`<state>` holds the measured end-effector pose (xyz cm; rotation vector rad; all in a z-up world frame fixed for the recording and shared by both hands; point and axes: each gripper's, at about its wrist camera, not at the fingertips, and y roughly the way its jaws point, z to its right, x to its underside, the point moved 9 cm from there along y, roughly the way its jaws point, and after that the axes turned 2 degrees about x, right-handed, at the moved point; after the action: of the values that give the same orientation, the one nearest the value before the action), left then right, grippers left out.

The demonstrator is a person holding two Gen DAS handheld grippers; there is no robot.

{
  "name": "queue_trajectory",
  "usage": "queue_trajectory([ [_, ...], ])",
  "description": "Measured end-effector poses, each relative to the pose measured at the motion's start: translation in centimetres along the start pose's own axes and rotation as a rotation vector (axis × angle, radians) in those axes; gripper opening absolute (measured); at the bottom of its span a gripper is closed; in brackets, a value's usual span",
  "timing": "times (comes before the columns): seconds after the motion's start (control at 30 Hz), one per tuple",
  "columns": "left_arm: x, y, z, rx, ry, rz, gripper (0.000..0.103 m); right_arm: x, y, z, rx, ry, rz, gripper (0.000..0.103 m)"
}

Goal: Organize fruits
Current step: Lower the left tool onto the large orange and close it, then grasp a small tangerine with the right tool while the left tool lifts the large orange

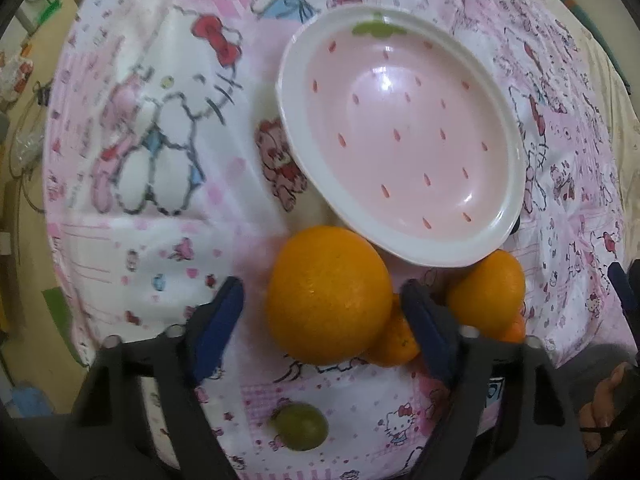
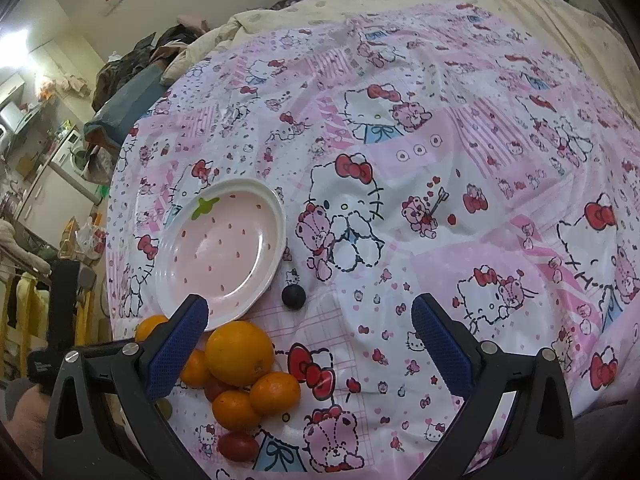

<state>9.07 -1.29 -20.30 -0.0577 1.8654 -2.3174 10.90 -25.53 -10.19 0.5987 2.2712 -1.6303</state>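
The large orange lies on the pink cartoon-print bedsheet, just beside the rim of the empty strawberry-pattern plate. Smaller oranges crowd against it on one side, and a green grape sits apart nearer the camera. The left tool points steeply down over the bed with the large orange between its blue pads; a gap shows at one pad, so nothing is gripped. The right tool hangs tilted down, jaws wide and empty, the fruit pile at its left finger. A dark berry rests near the plate, and a red tomato by the pile.
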Motion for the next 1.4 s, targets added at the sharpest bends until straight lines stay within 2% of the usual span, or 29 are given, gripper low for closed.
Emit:
queue_trajectory([
  [0.1, -0.1, 0.1, 0.3, 0.005, 0.007, -0.001, 0.055, 0.0, 0.2, 0.1, -0.004, 0.006, -0.004, 0.103],
  [0.13, 0.0, 0.1, 0.2, -0.006, 0.006, 0.0, 0.053, 0.0, 0.2, 0.1, -0.004, 0.004, -0.003, 0.103],
  [0.53, 0.0, -1.0, 0.4, -0.012, 0.029, 0.024, 0.05, 0.0, 0.6, -0.6, 0.005, -0.031, 0.0, 0.103],
  [0.9, 0.5, -7.9, -0.3, 0.015, 0.057, 0.178, 0.05, 0.2, 0.4, -0.7, -0.001, -0.036, -0.004, 0.103],
  [1.03, 0.8, -9.1, -0.4, 0.004, 0.081, 0.206, 0.05, 0.3, 0.8, -1.0, -0.016, -0.037, -0.022, 0.103],
  [1.23, 0.7, -8.9, -1.1, 0.013, 0.047, 0.227, 0.05, 1.3, 2.4, -2.0, -0.063, -0.043, -0.111, 0.103],
  [1.3, 0.5, -8.8, -1.2, 0.025, 0.028, 0.234, 0.05, 2.5, 3.6, -2.9, -0.084, -0.075, -0.178, 0.102],
  [1.4, 0.3, -9.0, -1.2, 0.034, 0.021, 0.244, 0.05, 4.2, 5.6, -4.8, -0.123, -0.123, -0.278, 0.095],
])
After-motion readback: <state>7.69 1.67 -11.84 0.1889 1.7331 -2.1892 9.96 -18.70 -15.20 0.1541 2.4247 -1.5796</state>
